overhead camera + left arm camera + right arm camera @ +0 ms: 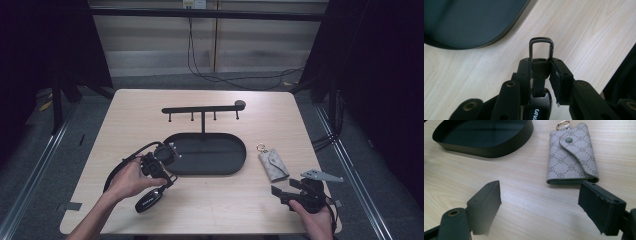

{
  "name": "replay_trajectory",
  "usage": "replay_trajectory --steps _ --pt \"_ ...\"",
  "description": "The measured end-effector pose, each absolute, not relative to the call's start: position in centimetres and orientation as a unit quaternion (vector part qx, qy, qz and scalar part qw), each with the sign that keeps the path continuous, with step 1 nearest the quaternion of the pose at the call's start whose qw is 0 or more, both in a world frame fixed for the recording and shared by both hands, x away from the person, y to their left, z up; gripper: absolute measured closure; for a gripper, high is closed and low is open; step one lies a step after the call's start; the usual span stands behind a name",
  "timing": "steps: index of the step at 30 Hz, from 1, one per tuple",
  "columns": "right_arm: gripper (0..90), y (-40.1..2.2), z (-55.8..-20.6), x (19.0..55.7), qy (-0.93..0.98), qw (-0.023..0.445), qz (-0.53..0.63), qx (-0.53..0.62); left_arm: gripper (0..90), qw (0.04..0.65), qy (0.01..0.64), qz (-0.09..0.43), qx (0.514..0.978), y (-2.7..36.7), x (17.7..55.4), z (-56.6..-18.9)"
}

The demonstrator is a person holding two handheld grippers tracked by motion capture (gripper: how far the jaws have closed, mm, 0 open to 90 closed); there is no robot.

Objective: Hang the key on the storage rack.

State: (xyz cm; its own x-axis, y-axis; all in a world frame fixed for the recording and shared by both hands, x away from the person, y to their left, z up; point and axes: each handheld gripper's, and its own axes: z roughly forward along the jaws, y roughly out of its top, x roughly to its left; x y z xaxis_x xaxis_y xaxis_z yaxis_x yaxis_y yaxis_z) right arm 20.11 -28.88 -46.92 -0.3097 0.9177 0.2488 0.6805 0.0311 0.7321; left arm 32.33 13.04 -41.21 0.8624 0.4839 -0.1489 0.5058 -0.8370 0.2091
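My left gripper [169, 180] [541, 65] is shut on a black car key [149, 200] [539, 106], which it holds by the neck just below its metal clip [532, 48]. The key sits near the front left end of the dark oval tray [220, 157] [461, 22]. My right gripper [285, 188] [539, 205] stands open at the table's front right with nothing between its jaws. Just beyond it a grey patterned key pouch [273, 165] [571, 155] with a ring lies flat on the table.
A black T-shaped stand [202, 111] with several hooks rises from the tray's back edge [481, 135]. A cable [120, 167] loops behind the left hand. Bare wood [220, 200] lies between the two grippers; the table's front edge is close.
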Motion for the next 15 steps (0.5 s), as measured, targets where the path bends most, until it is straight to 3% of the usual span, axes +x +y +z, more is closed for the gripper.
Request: replay_trajectory --steps 15 --pt "18.0 -28.9 -46.9 20.1 0.701 0.147 0.402 0.570 70.6 0.148 0.274 -0.032 0.950 15.1 33.0 -38.1"
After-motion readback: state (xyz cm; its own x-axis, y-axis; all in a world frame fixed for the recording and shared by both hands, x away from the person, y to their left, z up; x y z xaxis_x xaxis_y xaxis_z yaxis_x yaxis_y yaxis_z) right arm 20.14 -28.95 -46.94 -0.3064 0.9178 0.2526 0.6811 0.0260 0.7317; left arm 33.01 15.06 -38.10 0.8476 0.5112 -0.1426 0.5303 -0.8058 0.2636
